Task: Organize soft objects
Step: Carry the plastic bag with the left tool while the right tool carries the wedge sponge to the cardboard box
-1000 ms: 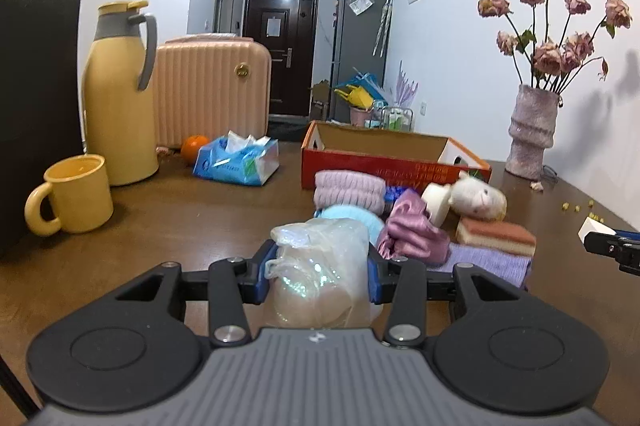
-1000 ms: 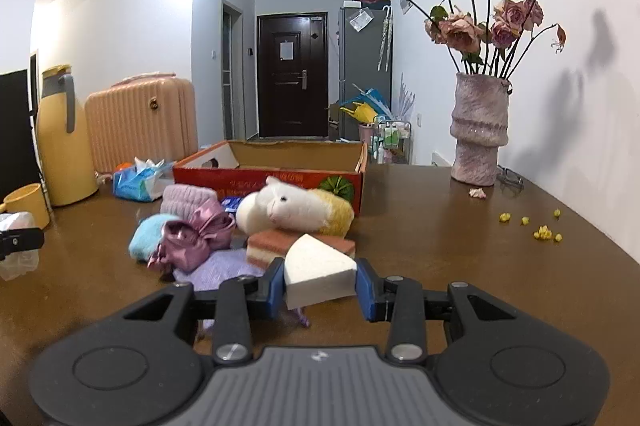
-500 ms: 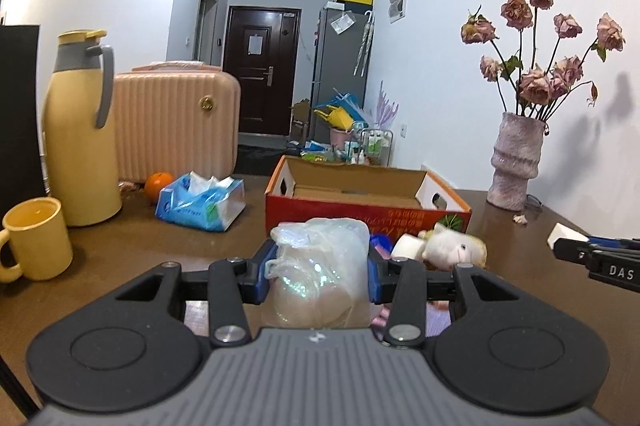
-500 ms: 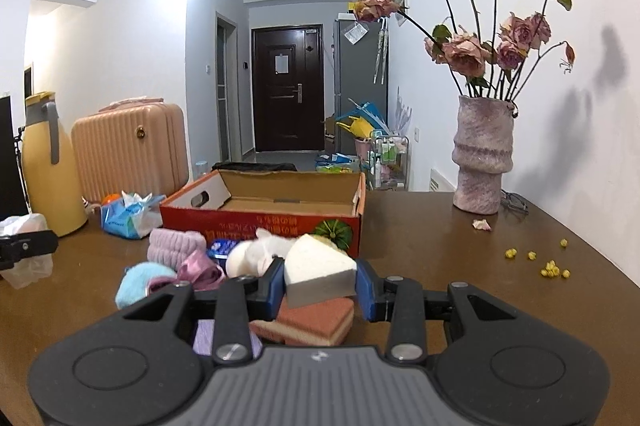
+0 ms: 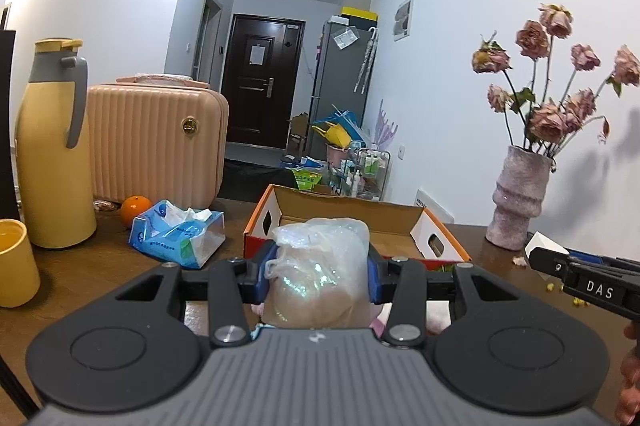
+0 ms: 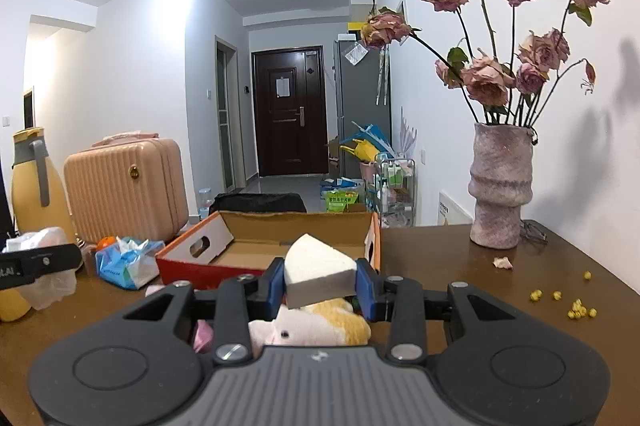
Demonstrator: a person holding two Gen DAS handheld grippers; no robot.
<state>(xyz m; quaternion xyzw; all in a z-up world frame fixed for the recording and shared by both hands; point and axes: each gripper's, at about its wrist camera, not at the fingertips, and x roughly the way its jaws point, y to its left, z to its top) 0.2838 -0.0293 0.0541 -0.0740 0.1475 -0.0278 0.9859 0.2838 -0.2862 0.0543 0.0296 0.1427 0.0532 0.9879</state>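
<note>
My left gripper [image 5: 318, 268] is shut on a soft bundle wrapped in clear plastic [image 5: 318, 266], held above the table just before the open orange cardboard box [image 5: 352, 216]. My right gripper [image 6: 320, 282] is shut on a white wedge sponge [image 6: 320, 272], held in front of the same box [image 6: 280, 246]. Below the right gripper lie a white and yellow plush toy [image 6: 316, 326] and a pink soft item [image 6: 204, 334]. The right gripper shows at the right edge of the left wrist view [image 5: 580, 272]; the left gripper with its bundle shows at the left edge of the right wrist view [image 6: 40, 262].
A yellow thermos [image 5: 52, 154], yellow mug [image 5: 14, 266], orange [image 5: 136, 206], blue tissue pack [image 5: 176, 234] and pink suitcase [image 5: 156, 142] stand left. A vase of dried roses [image 6: 500, 186] stands right, with yellow bits [image 6: 576, 308] on the table.
Both grippers have risen and moved forward toward the box, each still holding its item. The pile of soft items has dropped below and under the grippers.
</note>
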